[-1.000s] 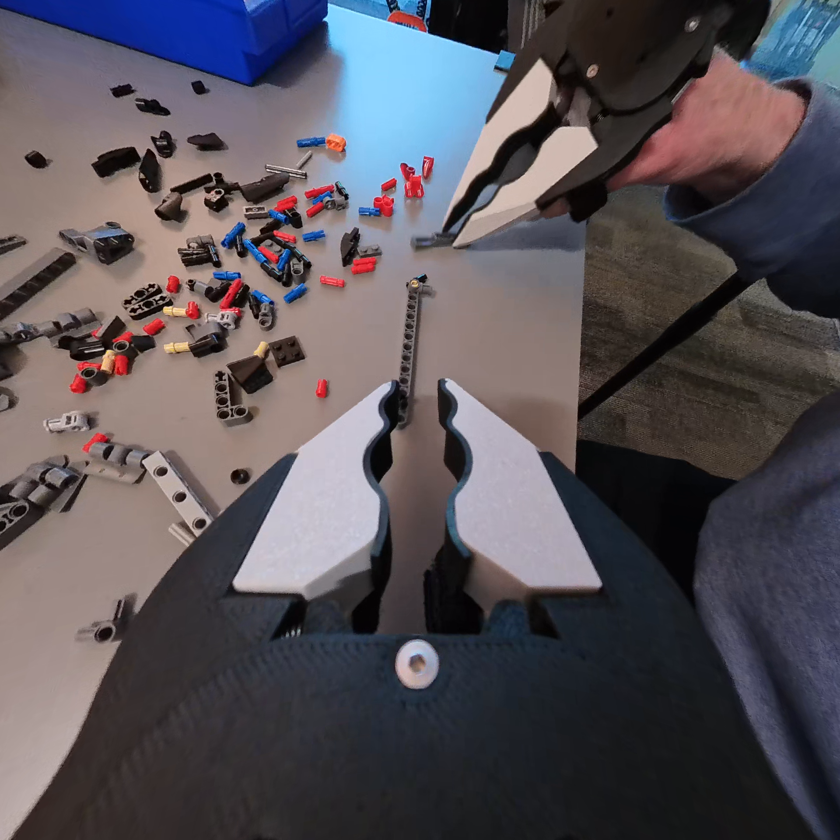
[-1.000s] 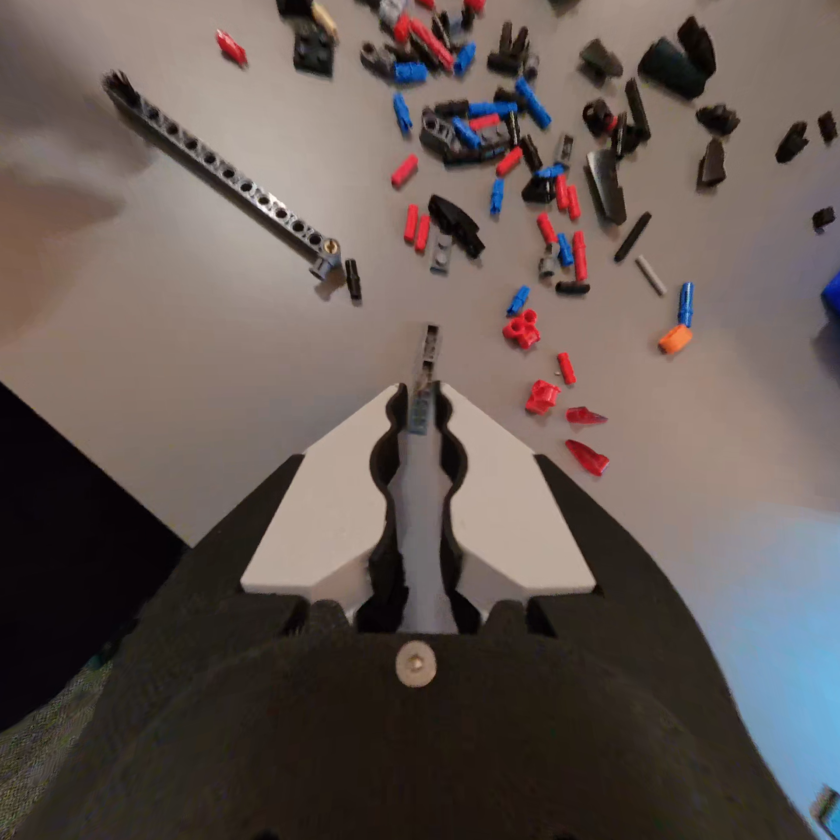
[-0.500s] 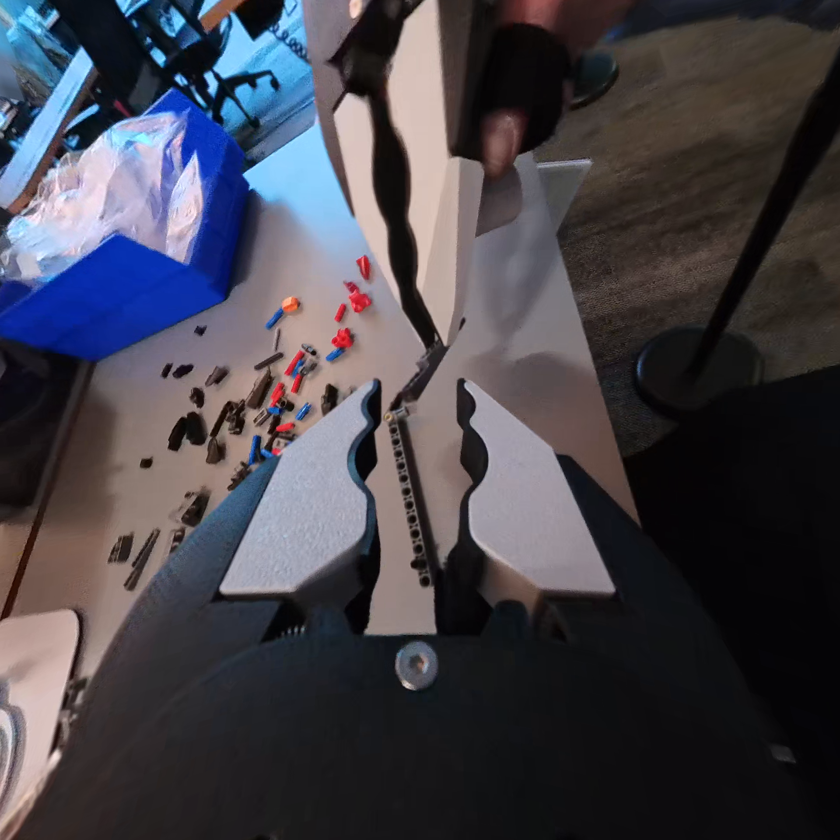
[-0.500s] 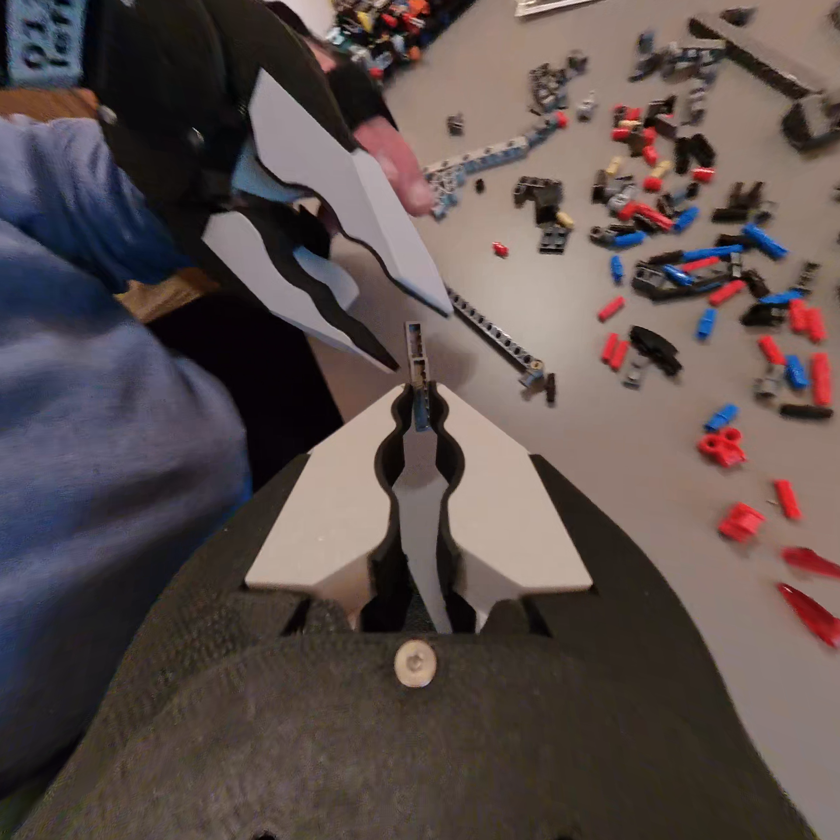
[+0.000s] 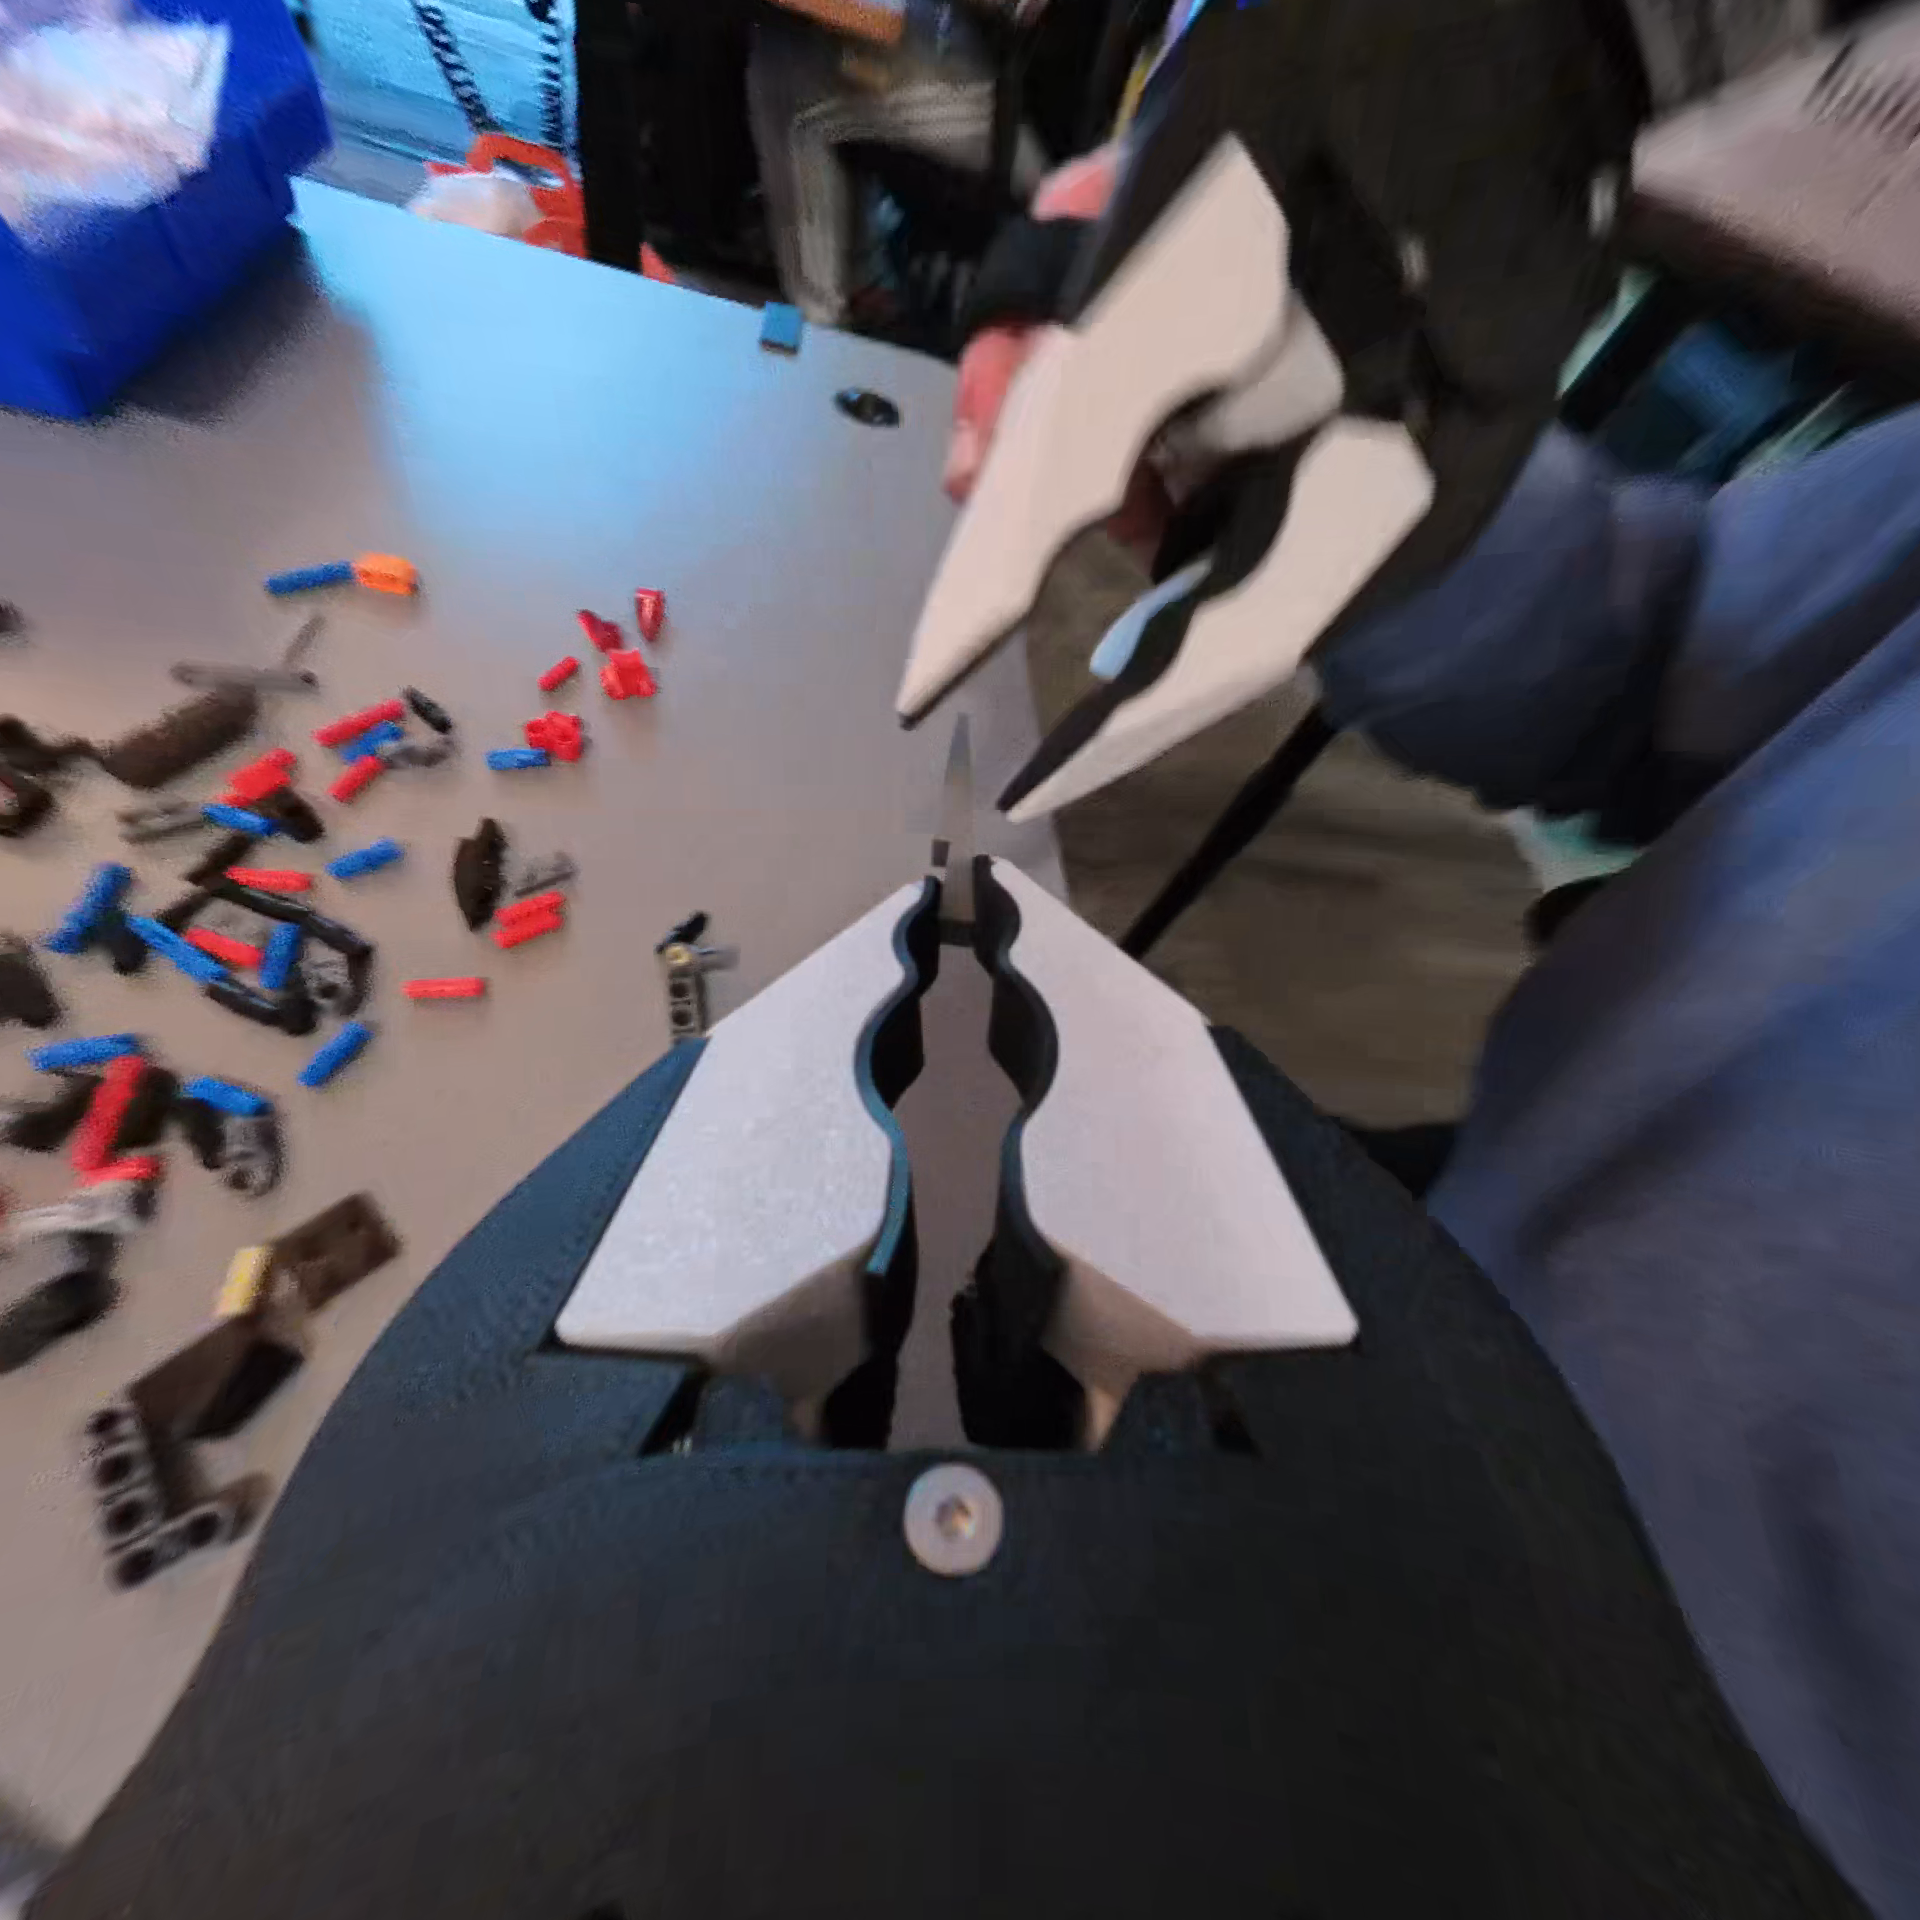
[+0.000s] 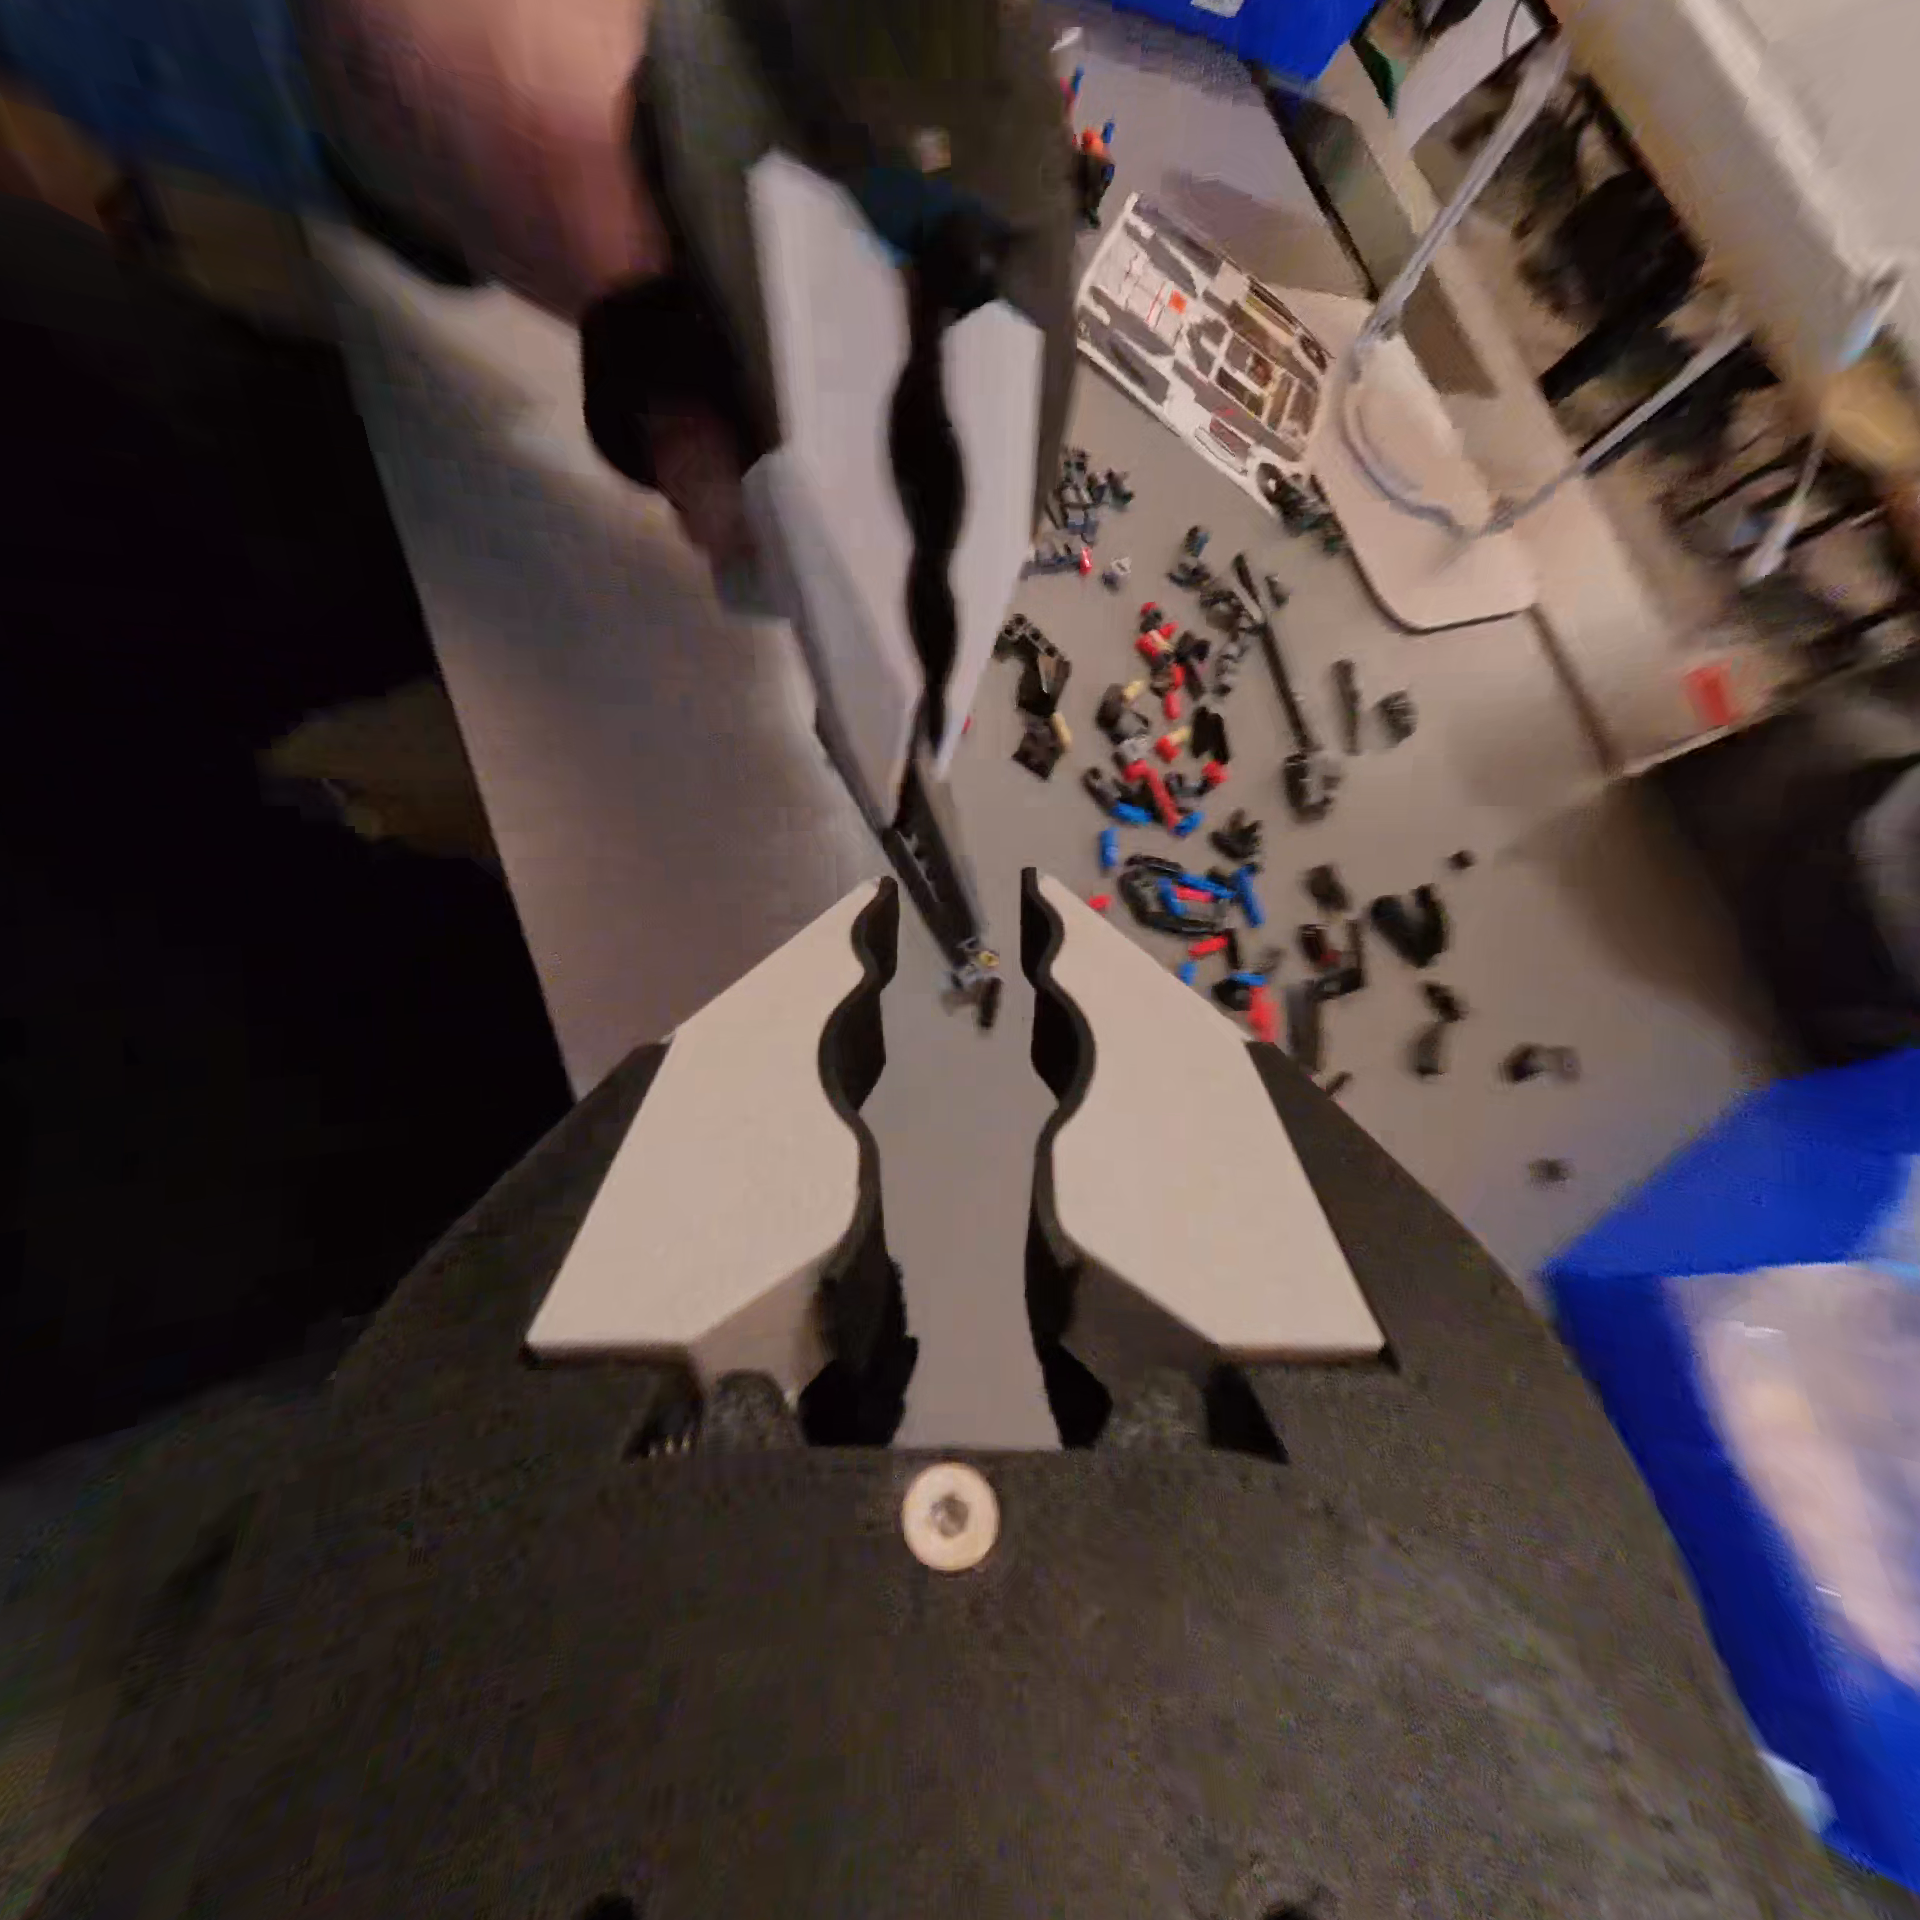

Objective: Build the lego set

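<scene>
Fingers (image 5: 790,1143) of left gripper (image 5: 956,899) clamped on one end of long dark beam (image 6: 928,868), lifted off table (image 5: 582,436). Right gripper (image 6: 956,904) spread apart, straddling beam's other end; contact unclear. Loose pieces (image 5: 260,935) scattered left.

A blue bin (image 5: 125,260) sits on the grey table (image 5: 582,436), with carpeted floor (image 5: 1340,935) beyond.

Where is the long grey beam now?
Centre of right wrist view: the long grey beam is clamped in the left tool, its free end inside the open right tool.
</scene>
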A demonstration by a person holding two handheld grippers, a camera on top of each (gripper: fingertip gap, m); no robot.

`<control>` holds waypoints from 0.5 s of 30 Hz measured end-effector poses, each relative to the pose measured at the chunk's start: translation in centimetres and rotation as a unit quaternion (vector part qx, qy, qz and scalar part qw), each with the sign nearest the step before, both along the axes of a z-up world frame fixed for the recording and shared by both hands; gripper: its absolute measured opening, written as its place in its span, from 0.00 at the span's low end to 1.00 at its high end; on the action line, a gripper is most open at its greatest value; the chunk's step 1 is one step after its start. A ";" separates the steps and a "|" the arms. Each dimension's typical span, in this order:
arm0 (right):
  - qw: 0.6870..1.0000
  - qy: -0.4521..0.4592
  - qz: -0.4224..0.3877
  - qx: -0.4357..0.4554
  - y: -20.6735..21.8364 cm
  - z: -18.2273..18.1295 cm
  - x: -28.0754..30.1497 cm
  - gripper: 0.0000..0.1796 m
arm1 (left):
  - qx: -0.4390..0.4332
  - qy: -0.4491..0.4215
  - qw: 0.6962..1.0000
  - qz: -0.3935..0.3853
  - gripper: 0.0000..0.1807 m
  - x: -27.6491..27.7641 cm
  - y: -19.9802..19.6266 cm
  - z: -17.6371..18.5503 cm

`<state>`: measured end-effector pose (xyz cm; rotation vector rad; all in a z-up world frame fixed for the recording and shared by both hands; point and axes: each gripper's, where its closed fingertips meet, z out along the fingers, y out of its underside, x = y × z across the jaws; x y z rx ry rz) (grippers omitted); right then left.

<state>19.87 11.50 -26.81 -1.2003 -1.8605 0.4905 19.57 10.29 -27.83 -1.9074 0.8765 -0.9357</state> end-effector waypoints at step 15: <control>0.993 -0.080 -0.084 -0.026 2.5 -4.0 0.0 0.03 | -0.095 -0.010 0.994 0.044 0.08 -0.8 3.2 -1.8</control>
